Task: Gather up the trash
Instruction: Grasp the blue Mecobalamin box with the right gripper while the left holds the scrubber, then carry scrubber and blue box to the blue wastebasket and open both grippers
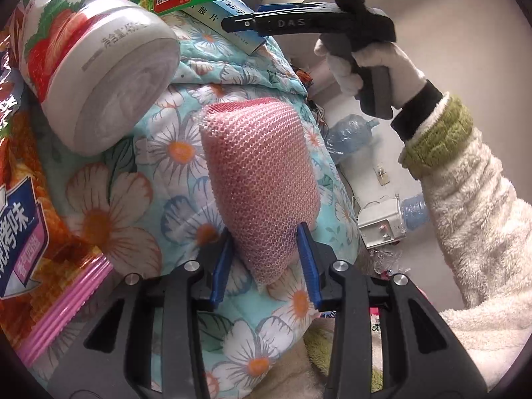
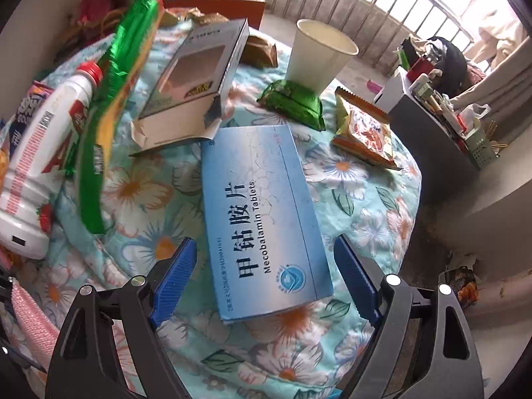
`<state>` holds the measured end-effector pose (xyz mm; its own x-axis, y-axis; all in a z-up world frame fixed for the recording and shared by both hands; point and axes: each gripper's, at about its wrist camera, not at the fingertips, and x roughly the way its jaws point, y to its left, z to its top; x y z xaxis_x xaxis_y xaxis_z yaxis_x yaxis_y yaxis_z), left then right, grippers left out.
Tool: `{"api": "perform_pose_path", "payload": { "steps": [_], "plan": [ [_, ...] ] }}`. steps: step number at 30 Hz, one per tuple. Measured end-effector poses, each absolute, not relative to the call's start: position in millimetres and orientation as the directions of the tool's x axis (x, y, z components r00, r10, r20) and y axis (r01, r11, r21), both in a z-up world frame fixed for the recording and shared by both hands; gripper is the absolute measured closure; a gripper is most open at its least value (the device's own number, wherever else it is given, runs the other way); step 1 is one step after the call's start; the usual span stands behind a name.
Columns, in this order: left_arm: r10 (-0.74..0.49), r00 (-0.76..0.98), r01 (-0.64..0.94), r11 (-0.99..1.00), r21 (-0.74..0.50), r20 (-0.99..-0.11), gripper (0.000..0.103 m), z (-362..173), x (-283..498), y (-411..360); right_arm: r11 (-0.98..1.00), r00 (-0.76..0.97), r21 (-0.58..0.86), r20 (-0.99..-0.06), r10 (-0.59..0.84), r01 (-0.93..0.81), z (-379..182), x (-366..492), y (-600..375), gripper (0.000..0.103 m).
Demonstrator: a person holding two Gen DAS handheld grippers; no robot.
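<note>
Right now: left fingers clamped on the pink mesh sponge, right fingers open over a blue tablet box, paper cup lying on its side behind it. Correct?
One error: the paper cup stands upright on the flowered cloth, mouth up, as the right wrist view shows. The rest holds: the left gripper clamps the pink mesh sponge, and the right gripper is open over the blue tablet box.

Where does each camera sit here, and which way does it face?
Left wrist: on the left tongs, looking down along them at the pink mesh sponge they clamp; a gloved hand and fleece sleeve show.
Right wrist: on the open right tongs, facing steeply down at the blue tablet box.
Shared: floral quilt, white bottle.
</note>
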<state>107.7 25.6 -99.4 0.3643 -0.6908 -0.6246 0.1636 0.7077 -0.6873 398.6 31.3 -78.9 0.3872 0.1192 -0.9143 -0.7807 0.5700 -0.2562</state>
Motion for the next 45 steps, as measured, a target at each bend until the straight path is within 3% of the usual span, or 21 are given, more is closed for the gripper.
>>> {"api": "perform_pose_path", "payload": {
  "steps": [13, 18, 24, 29, 34, 45],
  "plan": [
    [-0.722, 0.348, 0.175, 0.677, -0.715, -0.598, 0.068, -103, 115, 43, 0.680, 0.277, -0.115, -0.951, 0.134, -0.724, -92, 416, 34, 0.024],
    [-0.718, 0.353, 0.177, 0.681, -0.710, -0.600, 0.068, -103, 112, 44, 0.812, 0.266, -0.089, -0.960, 0.084, -0.577, -90, 398, 7, 0.025],
    [-0.700, 0.366, 0.175, 0.699, -0.693, -0.613, 0.068, -98, 104, 44, 0.939, 0.218, 0.111, -0.958, 0.188, -0.324, -80, 340, -47, 0.025],
    [-0.671, 0.384, 0.193, 0.731, -0.655, -0.635, 0.069, -89, 96, 43, 0.936, 0.250, 0.331, -0.903, 0.350, -0.117, -79, 279, -95, 0.026],
    [-0.627, 0.420, 0.192, 0.768, -0.611, -0.656, 0.070, -80, 81, 44, 0.835, 0.346, 0.549, -0.791, 0.504, 0.039, -79, 221, -139, 0.027],
    [-0.548, 0.499, 0.239, 0.832, -0.501, -0.671, 0.072, -34, 69, 38, 0.576, 0.492, 0.812, -0.542, 0.681, 0.098, -99, 155, -173, 0.028]
  ]
}}
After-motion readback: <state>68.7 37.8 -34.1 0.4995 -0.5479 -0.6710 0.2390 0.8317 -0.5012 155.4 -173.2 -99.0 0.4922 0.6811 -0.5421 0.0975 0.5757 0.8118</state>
